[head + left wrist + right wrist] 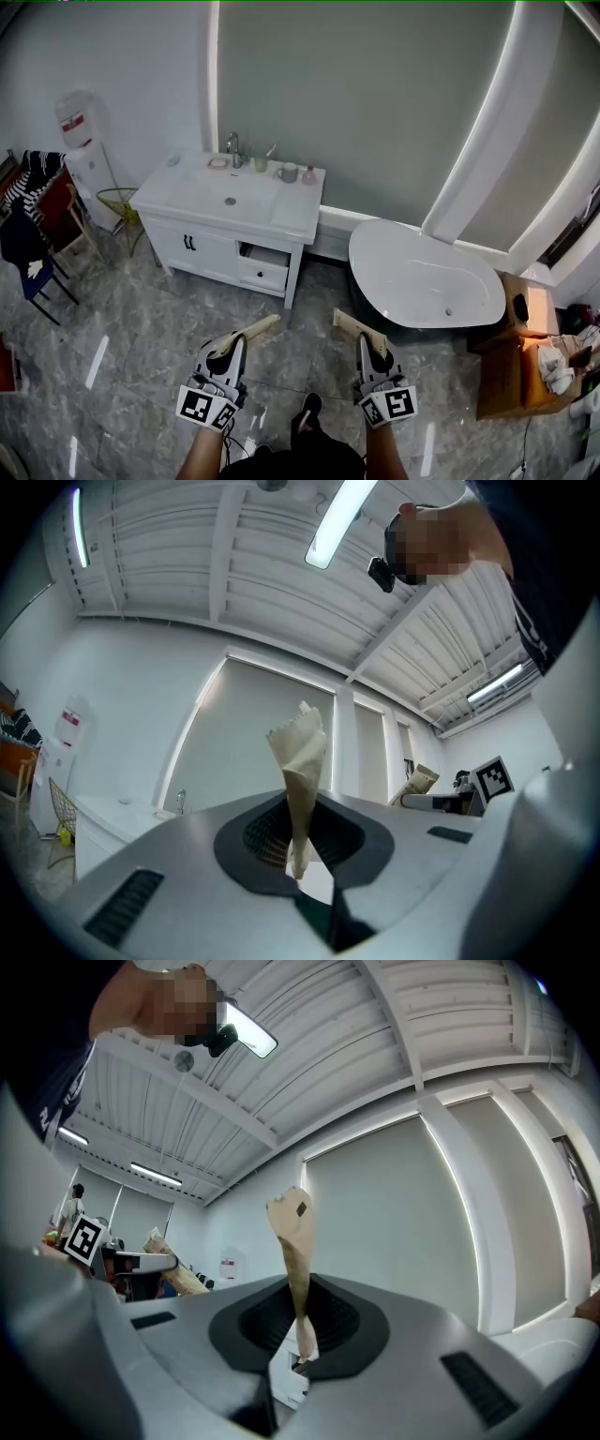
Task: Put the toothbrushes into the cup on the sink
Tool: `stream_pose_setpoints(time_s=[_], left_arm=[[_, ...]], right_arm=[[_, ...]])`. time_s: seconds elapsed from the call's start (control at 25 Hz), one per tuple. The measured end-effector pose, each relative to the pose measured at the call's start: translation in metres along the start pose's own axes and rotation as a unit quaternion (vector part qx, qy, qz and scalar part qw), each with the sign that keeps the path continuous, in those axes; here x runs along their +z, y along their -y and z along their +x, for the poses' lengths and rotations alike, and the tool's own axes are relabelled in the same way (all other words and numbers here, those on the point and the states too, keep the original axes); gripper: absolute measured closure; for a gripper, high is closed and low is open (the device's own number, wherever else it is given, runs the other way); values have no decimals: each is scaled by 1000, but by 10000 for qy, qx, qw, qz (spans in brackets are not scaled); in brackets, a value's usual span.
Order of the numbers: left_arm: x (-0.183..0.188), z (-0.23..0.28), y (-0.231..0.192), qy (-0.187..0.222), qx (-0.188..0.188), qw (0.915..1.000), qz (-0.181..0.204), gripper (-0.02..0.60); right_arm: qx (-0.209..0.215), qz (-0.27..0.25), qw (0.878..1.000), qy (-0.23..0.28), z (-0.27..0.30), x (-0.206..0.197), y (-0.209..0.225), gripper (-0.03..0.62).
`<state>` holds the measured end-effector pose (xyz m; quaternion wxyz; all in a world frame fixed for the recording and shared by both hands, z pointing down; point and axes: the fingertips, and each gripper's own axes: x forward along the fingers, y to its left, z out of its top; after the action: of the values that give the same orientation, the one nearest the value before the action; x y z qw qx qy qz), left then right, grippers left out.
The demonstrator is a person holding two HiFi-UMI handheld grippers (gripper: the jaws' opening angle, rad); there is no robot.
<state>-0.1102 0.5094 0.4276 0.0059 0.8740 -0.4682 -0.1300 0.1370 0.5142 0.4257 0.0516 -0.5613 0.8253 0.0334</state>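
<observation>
I stand a few steps back from the white sink cabinet (202,208). On its top sit a grey cup (289,172) and a clear glass (261,163) with something slim standing in it. My left gripper (232,345) is shut on a toothbrush in a beige paper wrapper (260,327), which points up and forward. The left gripper view shows that wrapped toothbrush (302,780) pinched upright in the left gripper (298,855). My right gripper (367,345) is shut on a second wrapped toothbrush (349,324). In the right gripper view this second toothbrush (295,1251) stands clamped in the right gripper (302,1340).
A faucet (233,147) and a small pink bottle (309,175) share the counter. A white bathtub (427,277) stands right of the cabinet, a water dispenser (84,155) and chairs (37,234) to the left, cardboard boxes (511,366) at the far right. Grey marble floor lies between me and the sink.
</observation>
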Motion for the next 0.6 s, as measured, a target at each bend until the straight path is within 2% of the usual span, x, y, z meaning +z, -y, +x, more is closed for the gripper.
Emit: stream_pose_setpoints(time_s=[0.32, 0.6], left_arm=[[-15, 54, -14, -128, 110, 9999, 19, 537], [-31, 126, -19, -187, 268, 9995, 19, 537]], right_arm=[[48, 108, 9999, -49, 46, -9, 46, 546], [125, 179, 9997, -109, 94, -20, 109, 545]])
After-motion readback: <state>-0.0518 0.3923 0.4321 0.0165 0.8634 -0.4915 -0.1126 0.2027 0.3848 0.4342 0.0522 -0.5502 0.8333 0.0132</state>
